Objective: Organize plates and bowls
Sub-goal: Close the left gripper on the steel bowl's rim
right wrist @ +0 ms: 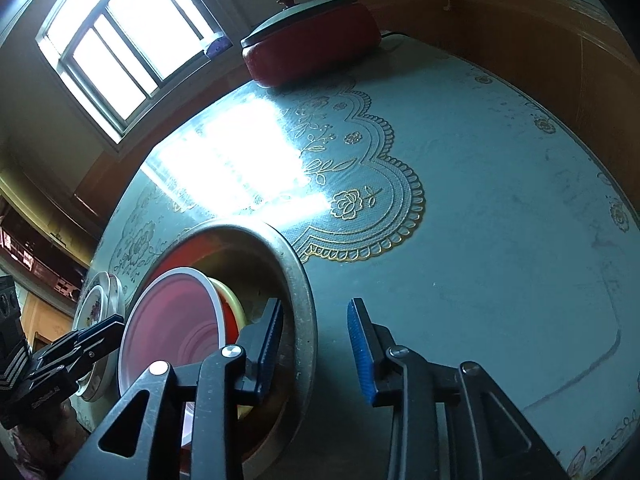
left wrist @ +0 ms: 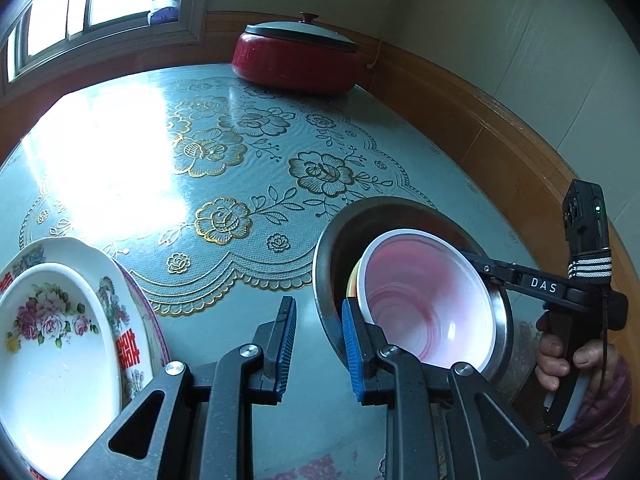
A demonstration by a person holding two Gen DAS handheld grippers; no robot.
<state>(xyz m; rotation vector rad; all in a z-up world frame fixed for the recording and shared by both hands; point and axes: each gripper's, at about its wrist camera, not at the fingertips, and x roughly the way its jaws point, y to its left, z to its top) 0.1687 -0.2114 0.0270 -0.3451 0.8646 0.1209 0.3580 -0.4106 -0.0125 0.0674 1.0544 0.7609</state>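
Two wrist views of a table laid with a teal floral cloth (left wrist: 256, 184); the steel basin (left wrist: 325, 276) serves as landmark throughout.

Left gripper (left wrist: 318, 354): fingers apart, holding nothing. Its right finger lies against the near rim of the steel basin, beside the edge of the white-and-pink bowl (left wrist: 428, 304); whether it touches that bowl cannot be told. Its left finger hangs over bare cloth just outside the basin.

Right gripper (right wrist: 314, 354): fingers apart, straddling the basin's rim, one finger inside the basin and one outside over the cloth. In the left wrist view it reaches in from the basin's far side, and its tip meets the bowl's rim; contact cannot be confirmed.

White-and-pink bowl: nested inside the steel basin, tilted on its side, resting on a yellow-rimmed bowl (right wrist: 231, 300) beneath it.

Floral plates (left wrist: 60, 340): a stack well to the left of the basin, near the table's edge.

Red lidded pot (left wrist: 296, 56): well beyond the basin, at the table's far side; not part of the work.

Step in hand, as judged: the bowls are gathered in the basin and the tilted one is not yet seated. The next move calls for levelling that bowl so it nests flat.
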